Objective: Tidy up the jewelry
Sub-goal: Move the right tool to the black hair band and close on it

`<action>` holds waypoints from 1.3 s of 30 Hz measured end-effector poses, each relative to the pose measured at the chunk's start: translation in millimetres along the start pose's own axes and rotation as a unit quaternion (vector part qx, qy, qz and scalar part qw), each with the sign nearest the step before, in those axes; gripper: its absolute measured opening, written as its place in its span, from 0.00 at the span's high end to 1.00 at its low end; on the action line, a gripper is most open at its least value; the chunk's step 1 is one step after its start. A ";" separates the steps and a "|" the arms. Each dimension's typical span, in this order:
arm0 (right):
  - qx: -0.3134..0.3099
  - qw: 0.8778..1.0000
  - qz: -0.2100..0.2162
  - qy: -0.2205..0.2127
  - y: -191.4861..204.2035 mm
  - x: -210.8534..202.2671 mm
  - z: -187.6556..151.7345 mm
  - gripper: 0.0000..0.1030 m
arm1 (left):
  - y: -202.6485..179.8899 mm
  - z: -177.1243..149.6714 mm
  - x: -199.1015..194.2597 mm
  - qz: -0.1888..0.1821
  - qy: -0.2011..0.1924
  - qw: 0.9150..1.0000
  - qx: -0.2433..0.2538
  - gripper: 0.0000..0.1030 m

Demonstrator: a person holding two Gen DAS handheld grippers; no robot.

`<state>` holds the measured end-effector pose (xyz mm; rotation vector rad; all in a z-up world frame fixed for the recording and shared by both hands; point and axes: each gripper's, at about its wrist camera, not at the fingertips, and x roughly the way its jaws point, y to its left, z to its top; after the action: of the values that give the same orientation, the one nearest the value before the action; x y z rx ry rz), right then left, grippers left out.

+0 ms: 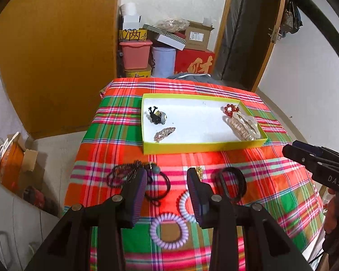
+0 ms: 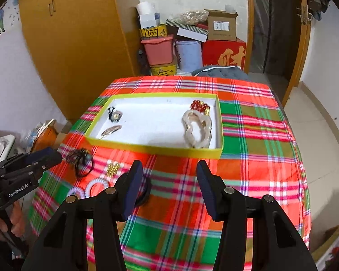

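Jewelry half sorted: a shallow yellow tray (image 1: 201,148) on the plaid-covered table (image 1: 271,180), both hand-held grippers hovering empty.

Inside the tray's white floor lie a red bead bracelet (image 1: 231,110), a translucent claw clip (image 1: 244,125), a glittery barrette (image 1: 164,133) and a small black figure clip (image 1: 157,116). In front of the tray, loose on the cloth, are a dark bead necklace (image 1: 124,174), black hair ties (image 1: 231,184) and two pale coiled ties (image 1: 168,230). The left view shows the coils whole; the right view cuts them behind a finger but shows the gold beads (image 2: 113,169) clearly, which the left view mostly hides. The left hand-held gripper (image 1: 166,192) stands with jaws apart, gripping nothing, as does the right hand-held gripper (image 2: 169,187). The figure clip's details stay hard to make out.
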<state>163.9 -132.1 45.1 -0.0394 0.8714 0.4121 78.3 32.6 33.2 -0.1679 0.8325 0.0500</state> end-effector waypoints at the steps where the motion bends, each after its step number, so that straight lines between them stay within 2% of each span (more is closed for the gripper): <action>1: -0.001 1.000 0.001 0.001 0.7 -0.6 -1.4 0.51 | 1.2 -1.6 -1.5 -0.001 0.000 1.000 -0.001 0.64; 21: -0.019 1.000 0.008 0.004 17.4 -6.9 -14.8 0.51 | 5.8 -18.6 -10.4 -0.002 0.003 1.000 -0.008 0.64; 39: -0.022 0.998 0.033 0.043 23.0 24.2 -24.1 0.51 | 29.7 -27.0 1.4 0.004 0.019 0.999 -0.030 0.64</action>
<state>151.6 -107.7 14.3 -0.0692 0.9508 0.4945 56.3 57.3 10.5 -0.2231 0.8707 0.0786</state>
